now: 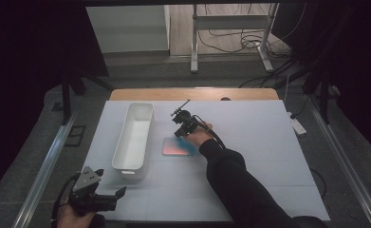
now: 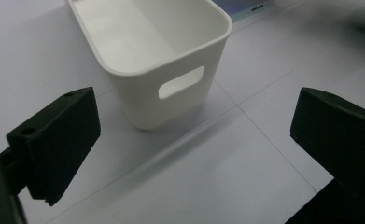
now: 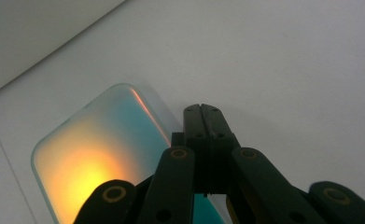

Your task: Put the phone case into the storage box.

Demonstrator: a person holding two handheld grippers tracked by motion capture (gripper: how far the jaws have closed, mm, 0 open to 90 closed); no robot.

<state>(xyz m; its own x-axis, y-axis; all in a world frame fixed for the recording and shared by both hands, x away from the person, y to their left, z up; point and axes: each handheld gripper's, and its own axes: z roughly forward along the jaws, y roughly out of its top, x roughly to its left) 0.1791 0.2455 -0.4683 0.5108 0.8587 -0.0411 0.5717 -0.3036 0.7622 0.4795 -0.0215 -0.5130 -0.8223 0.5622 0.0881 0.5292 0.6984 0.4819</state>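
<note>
2 jaws of the right gripper point(image 3: 202, 109) press together beside the card point(image 3: 96, 154); left gripper point(image 2: 194, 140) gapes wide before the bin point(image 2: 171, 60).

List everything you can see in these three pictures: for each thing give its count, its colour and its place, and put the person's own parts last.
Long white plastic bin: one, white, left of centre on the table, cut-out handle in its near end.
Flat rounded-corner card: one, orange-pink fading to teal, lying on the table just right of the bin.
Table top: one, pale grey-white, with a wooden edge at the far side.
Metal stand: one, grey, on the floor beyond the table, cables around it.
Left gripper: one, black, near left table corner, jaws wide apart.
Right gripper: one, black, jaws closed, beside the card's edge.
Dark sleeve: one, black, right arm.
</note>
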